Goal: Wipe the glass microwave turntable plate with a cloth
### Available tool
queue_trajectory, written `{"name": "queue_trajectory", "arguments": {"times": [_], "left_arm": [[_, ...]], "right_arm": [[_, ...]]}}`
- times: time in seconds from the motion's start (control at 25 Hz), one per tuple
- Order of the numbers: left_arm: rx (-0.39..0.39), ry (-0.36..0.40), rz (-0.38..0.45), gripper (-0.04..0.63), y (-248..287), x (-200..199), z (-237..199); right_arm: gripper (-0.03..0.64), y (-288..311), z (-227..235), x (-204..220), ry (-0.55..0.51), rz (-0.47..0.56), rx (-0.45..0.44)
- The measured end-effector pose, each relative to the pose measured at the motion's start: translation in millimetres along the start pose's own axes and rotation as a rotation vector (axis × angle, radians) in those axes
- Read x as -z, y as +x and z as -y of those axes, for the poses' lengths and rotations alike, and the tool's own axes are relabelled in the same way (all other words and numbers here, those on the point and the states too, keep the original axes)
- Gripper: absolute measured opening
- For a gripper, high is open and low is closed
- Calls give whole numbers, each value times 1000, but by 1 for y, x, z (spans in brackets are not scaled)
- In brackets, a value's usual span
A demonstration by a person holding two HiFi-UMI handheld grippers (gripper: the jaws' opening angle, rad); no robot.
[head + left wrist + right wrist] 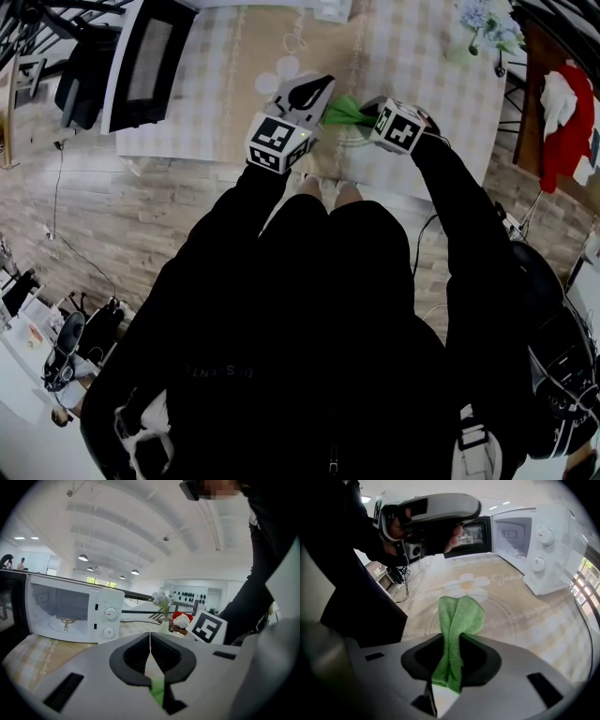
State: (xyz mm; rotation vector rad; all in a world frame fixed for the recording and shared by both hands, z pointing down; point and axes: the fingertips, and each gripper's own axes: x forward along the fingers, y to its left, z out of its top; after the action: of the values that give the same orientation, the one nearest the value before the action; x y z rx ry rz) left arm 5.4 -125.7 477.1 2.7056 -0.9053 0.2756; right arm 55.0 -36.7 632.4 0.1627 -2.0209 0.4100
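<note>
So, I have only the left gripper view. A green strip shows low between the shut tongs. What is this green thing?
Observer: It is a cloth. The right gripper is shut on it, and its folded end stands out past the tongs.
Operator: And the thin pale line between the tongs of the left gripper, is it the plate?
Observer: Probably, yes. The right gripper view looks at the plate nearly face-on, and faint glass rings show there behind the cloth.
</note>
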Motion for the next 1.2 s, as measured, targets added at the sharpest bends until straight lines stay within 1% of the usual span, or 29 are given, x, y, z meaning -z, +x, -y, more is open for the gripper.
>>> {"name": "queue_trajectory", "arguments": {"times": [0.12, 0.36, 0.44, 0.6, 0.72, 0.8, 0.92, 1.04, 1.2], "left_arm": [[4, 1, -5, 21, 1, 2, 0], [1, 3, -8, 21, 5, 3, -5], [-2, -2, -8, 21, 7, 3, -6], [-5, -9, -16, 21, 7, 7, -8], [-13, -17, -18, 21, 6, 9, -10], [-20, -21, -20, 21, 5, 12, -12], [-28, -27, -27, 21, 5, 16, -15], [-29, -30, -29, 21, 6, 17, -14], [-21, -26, -33, 21, 9, 17, -11]], "right_arm": [[115, -12, 38, 9, 11, -34, 53], [115, -31, 111, 14, 10, -67, 134], [115, -34, 129, 16, 14, -91, 144], [115, -23, 151, 17, 8, -111, 137], [117, -10, 156, 24, -15, -153, 133], [124, -6, 157, 24, -28, -154, 129], [120, -5, 155, 24, -17, -136, 119], [115, -5, 143, 31, 2, -162, 92], [114, -5, 139, 33, -20, -182, 90]]}}
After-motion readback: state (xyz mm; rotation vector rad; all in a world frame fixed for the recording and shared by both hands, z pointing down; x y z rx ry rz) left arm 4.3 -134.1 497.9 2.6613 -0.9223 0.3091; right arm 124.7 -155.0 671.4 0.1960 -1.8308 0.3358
